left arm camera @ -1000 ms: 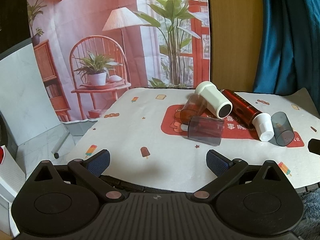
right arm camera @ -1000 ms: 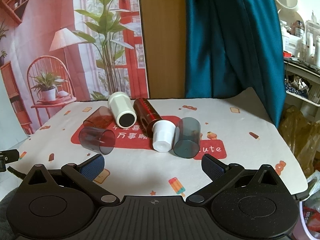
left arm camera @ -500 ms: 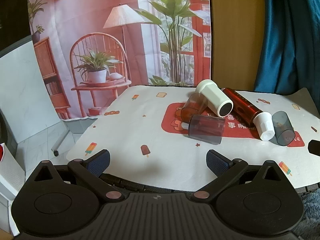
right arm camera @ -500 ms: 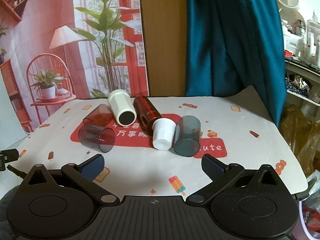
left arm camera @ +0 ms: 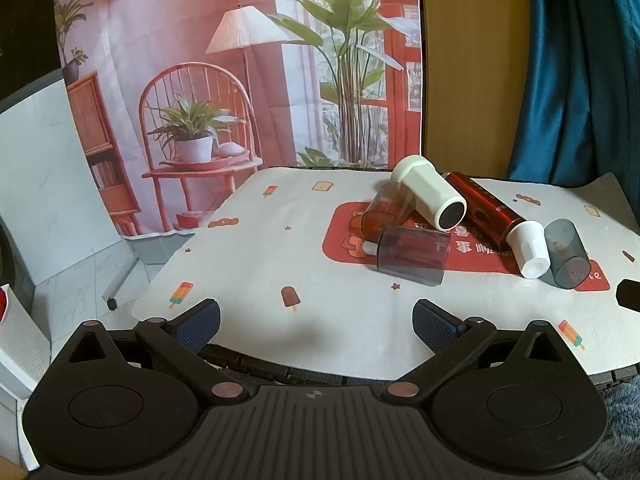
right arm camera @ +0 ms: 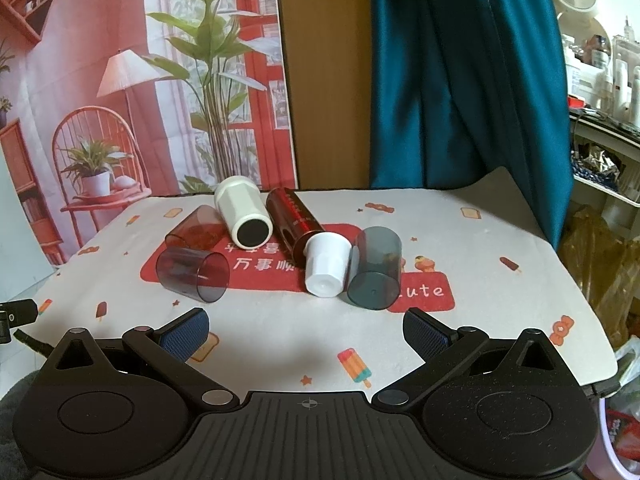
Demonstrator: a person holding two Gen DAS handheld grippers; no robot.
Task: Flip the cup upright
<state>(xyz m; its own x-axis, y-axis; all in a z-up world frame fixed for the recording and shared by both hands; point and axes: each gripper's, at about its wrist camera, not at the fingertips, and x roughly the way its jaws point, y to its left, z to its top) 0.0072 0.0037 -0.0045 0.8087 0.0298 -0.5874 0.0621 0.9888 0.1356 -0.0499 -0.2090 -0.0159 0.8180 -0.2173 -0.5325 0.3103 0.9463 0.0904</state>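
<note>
Several cups lie on their sides in a cluster on the table mat [left arm camera: 320,280]. A purple translucent cup [left arm camera: 412,256] [right arm camera: 192,270] lies nearest the left. Behind it are a brown translucent cup [left arm camera: 386,210] [right arm camera: 196,230] and a white cup [left arm camera: 430,196] [right arm camera: 242,214]. A dark red bottle [left arm camera: 484,210] [right arm camera: 294,218], a small white cup [left arm camera: 528,252] [right arm camera: 326,268] and a grey translucent cup [left arm camera: 568,254] [right arm camera: 376,268] lie to the right. My left gripper [left arm camera: 316,322] and right gripper [right arm camera: 306,330] are open and empty, short of the cups.
A printed backdrop [left arm camera: 240,60] of a chair and plants hangs behind the table. A blue curtain [right arm camera: 460,72] hangs at the back right. Shelves with bottles [right arm camera: 600,60] stand to the right. The mat's front edge [right arm camera: 400,384] lies just under the right gripper.
Both views have shifted very slightly; the cups have not moved. Both grippers stay open.
</note>
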